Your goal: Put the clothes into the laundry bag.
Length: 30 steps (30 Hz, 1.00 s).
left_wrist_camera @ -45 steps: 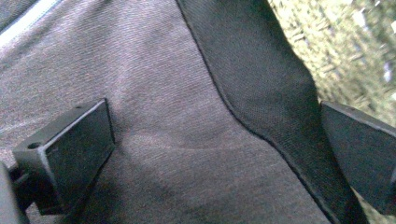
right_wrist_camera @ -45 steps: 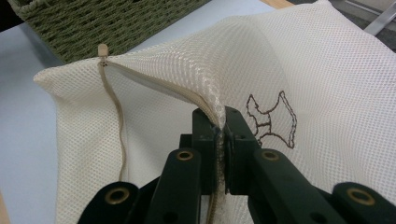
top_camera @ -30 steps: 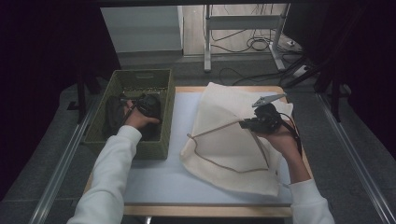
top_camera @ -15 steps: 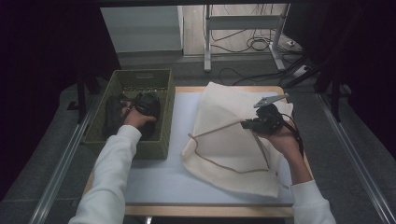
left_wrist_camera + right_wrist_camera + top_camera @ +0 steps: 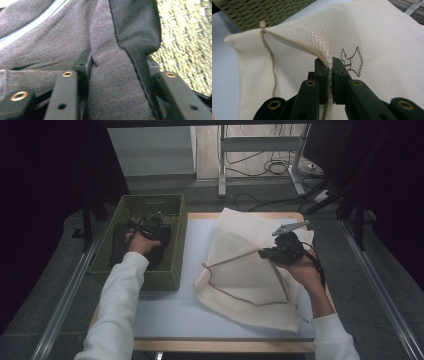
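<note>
Left gripper is down inside the green woven basket, jaws just been closing, with a fold of the dark grey garment between them. In the left gripper view the cloth bulges up between the 2 fingers and both pads look to be against it, so I read it as a grip on the fold at a middling width. A pale blue stripe of the garment runs up and left beyond the fingers, and the basket's weave sits just right of the right-hand finger.

Right gripper is narrow, pinched on the rim of the white mesh laundry bag. In the right gripper view the 2 fingers clamp the mesh edge with almost no gap, rim lifted off the mat so the bag mouth gapes to the left of the fingers. The beige drawstring hangs left of the fingers, its end toggle up at the far corner. A brown printed shirt outline is just right of the fingertips.

Bag lies on the light blue mat beside the basket, well apart from the left gripper.
</note>
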Each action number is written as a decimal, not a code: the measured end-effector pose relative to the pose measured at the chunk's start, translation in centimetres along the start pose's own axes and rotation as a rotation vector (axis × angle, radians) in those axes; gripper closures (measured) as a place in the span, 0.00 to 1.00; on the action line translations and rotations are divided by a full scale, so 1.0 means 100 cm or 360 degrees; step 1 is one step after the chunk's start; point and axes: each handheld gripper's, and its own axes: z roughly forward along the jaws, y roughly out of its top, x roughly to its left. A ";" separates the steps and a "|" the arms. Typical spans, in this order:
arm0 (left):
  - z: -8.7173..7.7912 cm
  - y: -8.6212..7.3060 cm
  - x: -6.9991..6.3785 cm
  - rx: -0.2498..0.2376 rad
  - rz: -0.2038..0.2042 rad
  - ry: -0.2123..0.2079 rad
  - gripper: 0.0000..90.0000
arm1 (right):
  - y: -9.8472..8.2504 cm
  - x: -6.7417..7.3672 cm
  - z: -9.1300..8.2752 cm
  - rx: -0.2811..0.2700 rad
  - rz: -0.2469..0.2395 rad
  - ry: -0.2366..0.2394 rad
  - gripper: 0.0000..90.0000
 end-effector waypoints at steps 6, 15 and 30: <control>-0.004 -0.001 0.007 -0.0033 -0.0047 -0.0090 0.70 | -0.001 -0.001 0.000 -0.0004 0.0014 -0.0003 0.94; -0.022 -0.014 0.022 -0.0214 -0.0062 -0.0210 0.78 | -0.001 -0.004 -0.001 -0.0013 0.0018 -0.0003 0.94; -0.073 -0.046 0.045 -0.0686 -0.0140 -0.0305 0.82 | 0.004 -0.003 0.002 -0.0020 0.0013 0.0006 0.94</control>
